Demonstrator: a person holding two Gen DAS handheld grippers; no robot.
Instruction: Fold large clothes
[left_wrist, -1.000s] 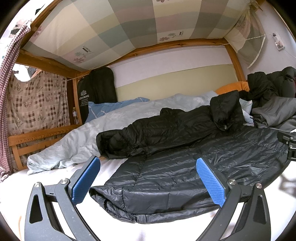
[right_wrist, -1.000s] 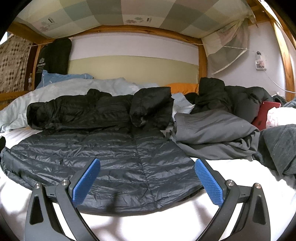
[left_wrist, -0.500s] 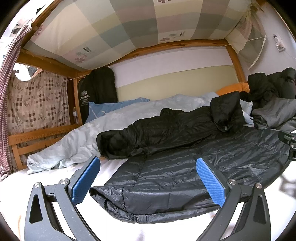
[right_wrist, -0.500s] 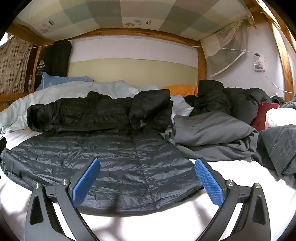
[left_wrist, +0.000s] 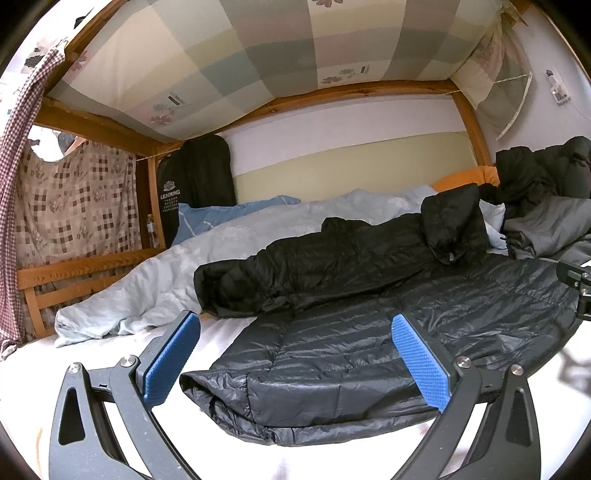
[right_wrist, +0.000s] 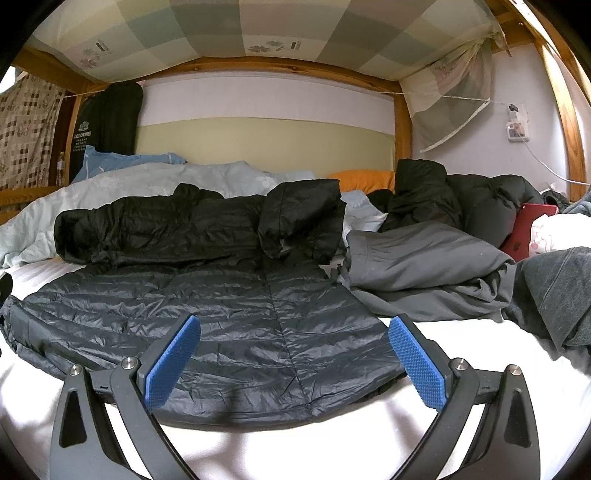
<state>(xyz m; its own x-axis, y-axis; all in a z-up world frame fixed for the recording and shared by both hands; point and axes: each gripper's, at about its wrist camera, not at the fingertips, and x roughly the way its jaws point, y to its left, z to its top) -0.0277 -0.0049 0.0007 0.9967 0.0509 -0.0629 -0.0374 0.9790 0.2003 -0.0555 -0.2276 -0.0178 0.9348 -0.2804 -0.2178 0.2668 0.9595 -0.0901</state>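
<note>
A dark grey quilted down jacket (left_wrist: 369, 354) lies flat on the white bed sheet (left_wrist: 110, 354), its black sleeve and hood folded across its far side. It also shows in the right wrist view (right_wrist: 229, 332). My left gripper (left_wrist: 295, 354) is open and empty, just in front of the jacket's near left edge. My right gripper (right_wrist: 293, 354) is open and empty, just in front of the jacket's near right edge. The right gripper's body shows at the right edge of the left wrist view (left_wrist: 576, 288).
A pale blue duvet (left_wrist: 166, 273) lies behind the jacket. Grey clothes (right_wrist: 424, 266), black coats (right_wrist: 461, 199) and a red phone (right_wrist: 528, 229) are piled on the right. A wooden bed rail (left_wrist: 55, 280) stands at the left; the upper bunk hangs overhead.
Both grippers have drifted slightly; the view has barely shifted. The jacket has not moved and both grippers stay open.
</note>
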